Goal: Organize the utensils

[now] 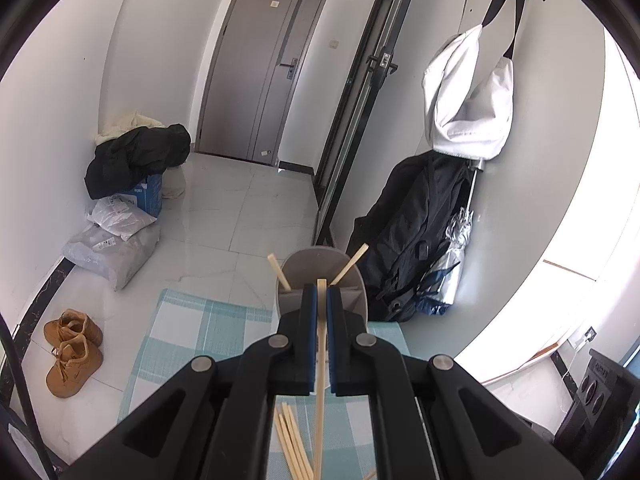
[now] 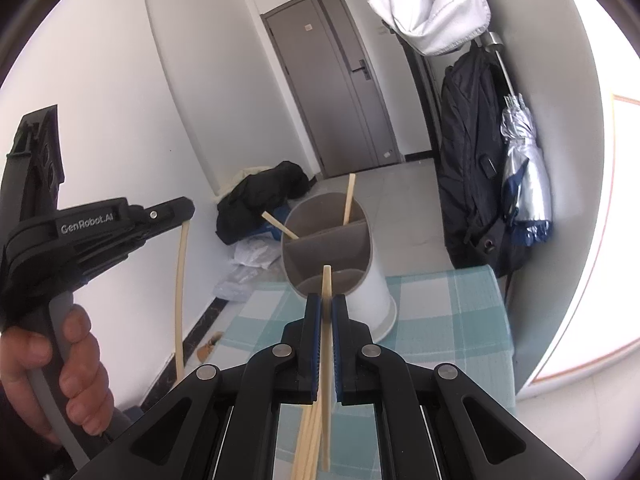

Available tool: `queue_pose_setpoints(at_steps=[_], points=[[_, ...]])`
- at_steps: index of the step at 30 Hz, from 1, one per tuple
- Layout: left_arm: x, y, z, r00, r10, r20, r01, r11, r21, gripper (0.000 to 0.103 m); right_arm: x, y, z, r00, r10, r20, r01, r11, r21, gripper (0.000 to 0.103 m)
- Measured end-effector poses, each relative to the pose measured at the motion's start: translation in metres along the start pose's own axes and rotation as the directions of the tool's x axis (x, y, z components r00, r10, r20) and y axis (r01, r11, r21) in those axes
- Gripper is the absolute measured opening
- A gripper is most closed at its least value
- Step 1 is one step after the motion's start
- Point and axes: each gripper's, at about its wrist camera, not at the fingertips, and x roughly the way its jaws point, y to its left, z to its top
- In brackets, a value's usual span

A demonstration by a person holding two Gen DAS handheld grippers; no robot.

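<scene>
A grey-lined white utensil holder [image 2: 340, 252] with divided compartments stands on the checked cloth; it also shows in the left wrist view [image 1: 320, 280]. Two chopsticks [image 2: 349, 200] lean in its far compartments. My left gripper [image 1: 321, 292] is shut on one wooden chopstick [image 1: 320, 360], held upright just in front of the holder. My right gripper [image 2: 326, 300] is shut on another chopstick [image 2: 326, 340], its tip near the holder's near compartment. Several loose chopsticks [image 1: 292, 444] lie on the cloth below. The left gripper [image 2: 176, 204] with its chopstick shows at the left of the right wrist view.
A blue-and-white checked cloth [image 1: 192, 328] covers the table. Beyond are a tiled floor, brown shoes [image 1: 72, 352], bags [image 1: 116, 248], a black coat on a box [image 1: 136, 160], a grey door [image 1: 260, 72], and a black backpack [image 2: 468, 160] with a silver umbrella [image 2: 524, 168].
</scene>
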Motion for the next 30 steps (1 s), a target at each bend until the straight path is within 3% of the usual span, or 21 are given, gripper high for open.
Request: queue_pose_setpoints(at_steps=[9, 17, 24, 30], points=[[0.011, -0.005, 0.034, 0.999, -0.020, 0.044, 0.020, 1.000, -0.005, 0.001, -0.004, 0.006, 0.044, 0.998, 0.051, 0.042, -0.050, 0.998, -0.028, 0.004], [0.030, -0.001, 0.069, 0.995, -0.040, 0.096, 0.042, 0.999, -0.016, 0.001, 0.006, 0.012, 0.105, 0.992, 0.080, 0.096, -0.075, 0.995, -0.059, 0.004], [0.055, 0.011, 0.104, 0.988, -0.039, 0.149, 0.047, 0.998, -0.050, 0.001, 0.035, 0.020, 0.157, 0.988, 0.091, 0.127, -0.079, 0.992, -0.101, 0.004], [0.082, 0.022, 0.118, 0.980, -0.027, 0.199, 0.040, 0.997, -0.060, 0.001, 0.070, 0.019, 0.182, 0.988, 0.058, 0.142, -0.046, 0.996, -0.081, 0.004]])
